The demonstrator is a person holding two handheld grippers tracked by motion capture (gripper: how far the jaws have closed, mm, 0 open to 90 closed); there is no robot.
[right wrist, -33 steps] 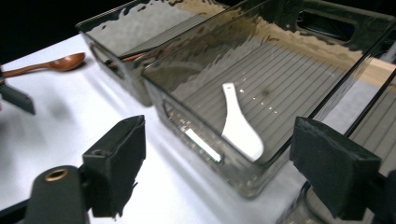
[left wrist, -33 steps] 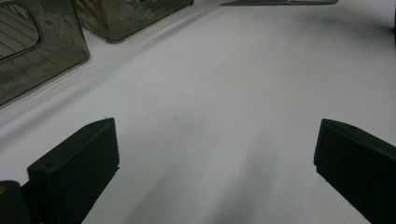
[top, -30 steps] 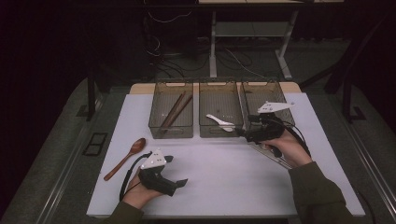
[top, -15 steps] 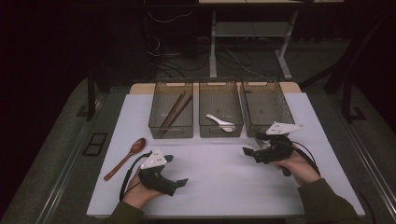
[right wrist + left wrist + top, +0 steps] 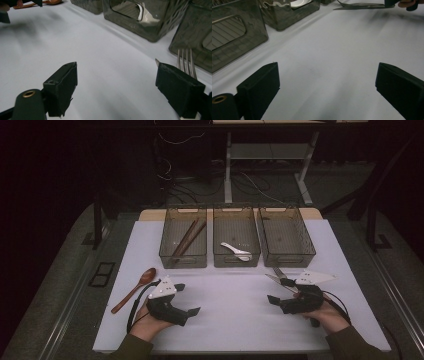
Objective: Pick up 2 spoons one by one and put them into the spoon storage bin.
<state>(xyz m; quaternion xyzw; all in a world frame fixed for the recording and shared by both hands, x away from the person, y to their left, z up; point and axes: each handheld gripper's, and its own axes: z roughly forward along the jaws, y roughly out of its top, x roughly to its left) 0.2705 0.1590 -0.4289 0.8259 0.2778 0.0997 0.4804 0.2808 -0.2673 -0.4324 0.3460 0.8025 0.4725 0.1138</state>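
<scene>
Looking down from the high view, the right hand-held gripper sits low near the bench's right edge, jaws apart and empty, just beside the fork and a knife lying before the right bin; the left hand-held gripper, also apart, having just closed a little on nothing, rests near the wooden spoon. In the left gripper view, white matting stretches ahead. In the right gripper view, the fork's tines peek over one jaw; a shallow approach might push the thin fork along the smooth mat. The room is dark.
</scene>
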